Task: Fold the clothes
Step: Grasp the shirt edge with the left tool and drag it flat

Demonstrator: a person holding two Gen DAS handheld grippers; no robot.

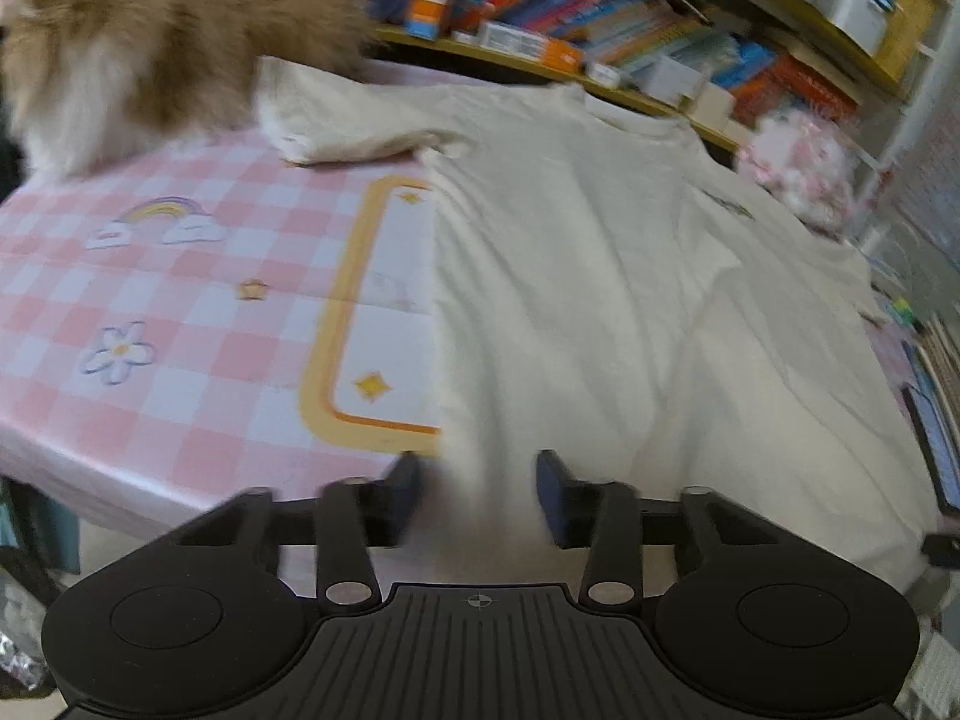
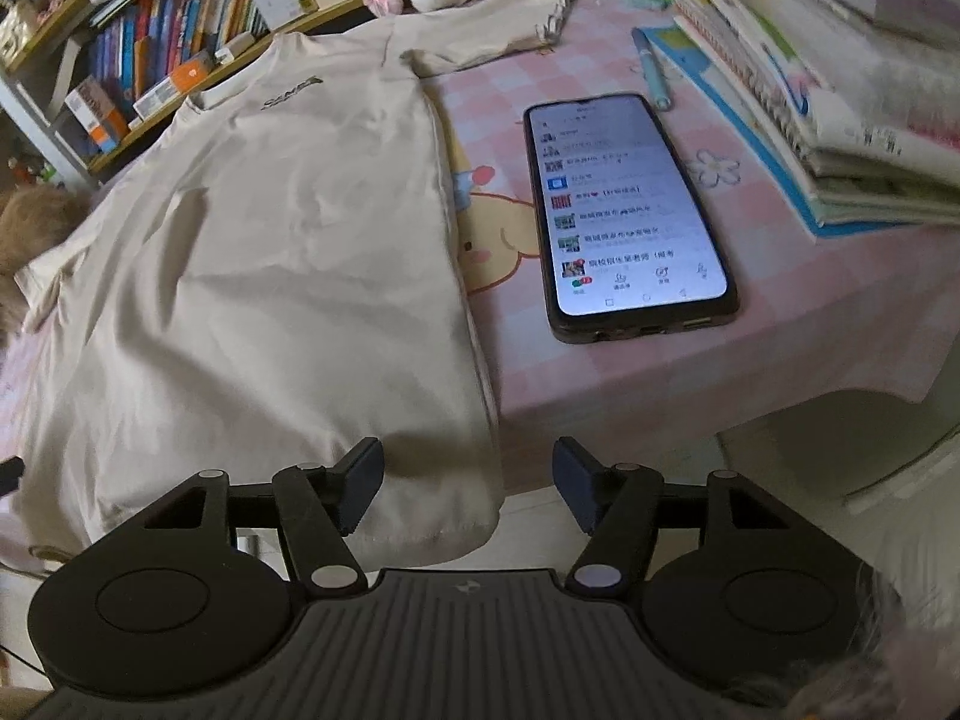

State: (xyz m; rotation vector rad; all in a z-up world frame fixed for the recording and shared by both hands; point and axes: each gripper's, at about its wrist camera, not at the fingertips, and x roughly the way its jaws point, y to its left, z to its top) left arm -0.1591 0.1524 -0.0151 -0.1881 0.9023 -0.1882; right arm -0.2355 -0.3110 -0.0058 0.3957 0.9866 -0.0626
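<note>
A cream T-shirt [image 1: 600, 276] lies spread flat on the pink checked worktop [image 1: 180, 312], hem at the near edge. Left tongs [image 1: 478, 495] and right tongs [image 2: 468, 489] both stand apart over the hem, gripping nothing. A lit phone [image 2: 624, 210] rests right of the shirt.

Both grippers: matte black plastic. Left gripper [image 1: 480, 495] & right gripper [image 2: 468, 492] have dark navy finger pads on black link arms w/ silver pivot pins. Behind fingers: ribbed centre plate w/ small crosshair mark, round black discs either side.
</note>
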